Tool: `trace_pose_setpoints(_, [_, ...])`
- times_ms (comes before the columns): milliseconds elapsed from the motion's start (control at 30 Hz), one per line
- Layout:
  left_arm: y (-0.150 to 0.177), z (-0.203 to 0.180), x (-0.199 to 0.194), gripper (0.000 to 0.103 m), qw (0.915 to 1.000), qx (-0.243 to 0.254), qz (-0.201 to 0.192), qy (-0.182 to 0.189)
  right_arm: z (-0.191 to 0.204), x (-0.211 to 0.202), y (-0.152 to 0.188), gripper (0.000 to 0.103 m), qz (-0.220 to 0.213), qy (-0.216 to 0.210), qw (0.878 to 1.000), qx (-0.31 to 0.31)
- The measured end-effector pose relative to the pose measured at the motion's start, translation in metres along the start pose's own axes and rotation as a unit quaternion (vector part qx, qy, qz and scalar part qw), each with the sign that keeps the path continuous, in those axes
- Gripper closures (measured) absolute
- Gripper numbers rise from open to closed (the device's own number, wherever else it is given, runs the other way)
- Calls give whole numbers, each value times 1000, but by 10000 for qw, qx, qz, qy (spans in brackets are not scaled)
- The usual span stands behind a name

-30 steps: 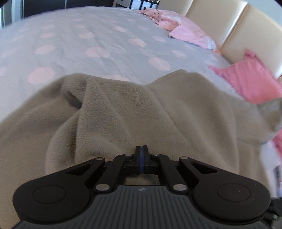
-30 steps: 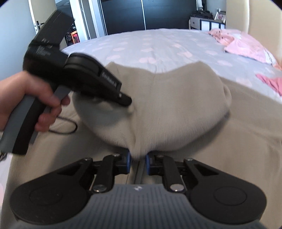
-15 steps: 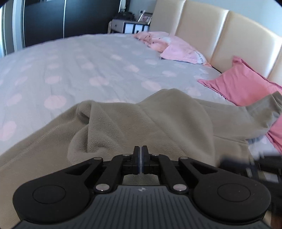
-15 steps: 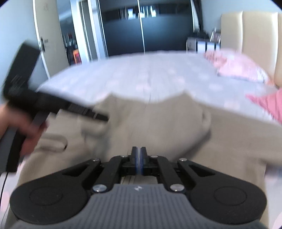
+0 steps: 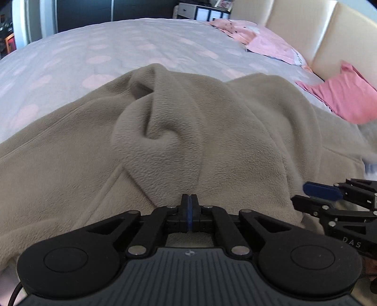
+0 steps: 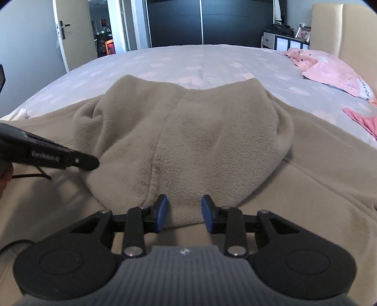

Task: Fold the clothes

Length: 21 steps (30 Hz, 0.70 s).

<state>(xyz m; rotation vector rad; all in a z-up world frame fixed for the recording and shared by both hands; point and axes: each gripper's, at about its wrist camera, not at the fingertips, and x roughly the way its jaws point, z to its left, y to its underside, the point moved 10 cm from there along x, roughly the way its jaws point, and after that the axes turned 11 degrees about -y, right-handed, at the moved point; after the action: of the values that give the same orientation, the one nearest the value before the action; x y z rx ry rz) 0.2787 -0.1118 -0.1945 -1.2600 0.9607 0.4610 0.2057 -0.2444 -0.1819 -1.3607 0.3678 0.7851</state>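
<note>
A beige fleece hoodie (image 6: 306, 188) lies spread on the bed, its hood (image 6: 200, 131) folded down flat over the body. My left gripper (image 5: 189, 204) is shut, and a bunched fold of the hood (image 5: 165, 131) runs right into its tips. In the right wrist view the left gripper (image 6: 94, 162) comes in from the left, its tip at the hood's left edge. My right gripper (image 6: 185, 207) is opening; the hood's near edge lies between its blue pads (image 6: 162, 211), which do not press on it. The right gripper (image 5: 301, 195) also shows at the right edge of the left wrist view.
The bed has a grey cover with pale pink dots (image 6: 200, 63). Pink pillows (image 5: 341, 98) and pink clothes (image 6: 329, 70) lie along the cream headboard (image 5: 329, 30). Dark wardrobe doors (image 6: 200, 21) and a white door (image 6: 73, 30) stand beyond. A black cable (image 6: 30, 175) lies at the left.
The right gripper held the hood's near edge, closed fully, then opened and let it go. The hood has settled flatter on the body. The left gripper has sunk lower, still shut at the hood's edge.
</note>
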Motion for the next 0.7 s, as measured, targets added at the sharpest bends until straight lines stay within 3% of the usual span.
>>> trace_pose_setpoints(67, [-2, 8, -8, 103, 9998, -188, -43, 39, -1, -5, -1, 69, 36, 80, 9999, 70])
trace_pose_setpoints(167, [-12, 19, -24, 103, 9983, -434, -318, 219, -12, -22, -15, 69, -244, 241, 9989, 320])
trace_pose_setpoints(267, [-31, 29, -39, 102, 9964, -312, -786, -25, -23, -38, -36, 69, -586, 372, 9968, 409])
trace_pose_setpoints(333, [-44, 34, -44, 93, 9945, -179, -1019, -172, -33, -43, -53, 67, -739, 424, 9955, 424])
trace_pose_setpoints(467, [-66, 34, -37, 76, 9924, -33, -1223, -95, -59, -41, -75, 63, -809, 394, 9951, 413])
trace_pose_setpoints(533, [-73, 28, -28, 59, 9913, 224, -1287, -139, -72, -32, -82, 57, -765, 321, 9959, 370])
trace_pose_setpoints(567, [-74, 27, -23, 59, 9910, 290, -1293, -165, -78, -28, -85, 53, -740, 287, 9962, 357])
trace_pose_setpoints(700, [-72, 27, -3, 59, 9913, 216, -1294, -115, -91, -5, -91, 52, -755, 169, 9968, 223])
